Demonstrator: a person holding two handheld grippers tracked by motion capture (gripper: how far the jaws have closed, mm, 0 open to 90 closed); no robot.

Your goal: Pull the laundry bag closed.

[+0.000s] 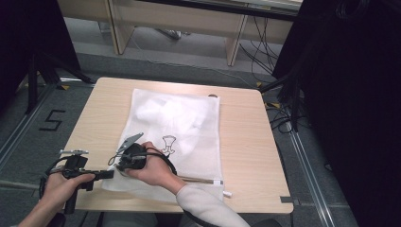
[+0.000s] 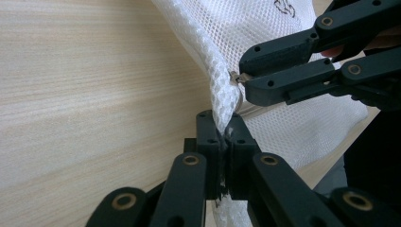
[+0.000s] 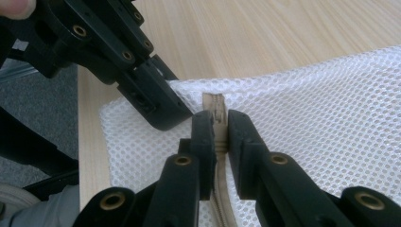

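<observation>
A white mesh laundry bag [image 1: 179, 118] lies flat on the wooden table [image 1: 246, 142], with a beige zipper [image 1: 198, 179] along its near edge. My left gripper [image 2: 226, 135] is shut on the bag's near left corner; from above it is at the table's front left [image 1: 109, 174]. My right gripper [image 3: 219, 125] is shut on the zipper pull [image 3: 216, 106] right beside that corner. In the left gripper view the right gripper [image 2: 243, 78] pinches the small metal pull [image 2: 235, 78]. The left gripper [image 3: 177, 116] also appears in the right gripper view, touching the mesh [image 3: 321, 104].
The bag carries a small black drawing [image 1: 168, 143] near its middle. A dark curtain [image 1: 359, 94] hangs at the right, a black stand [image 1: 38, 66] is at the far left, and cables [image 1: 265, 52] run on the floor behind the table.
</observation>
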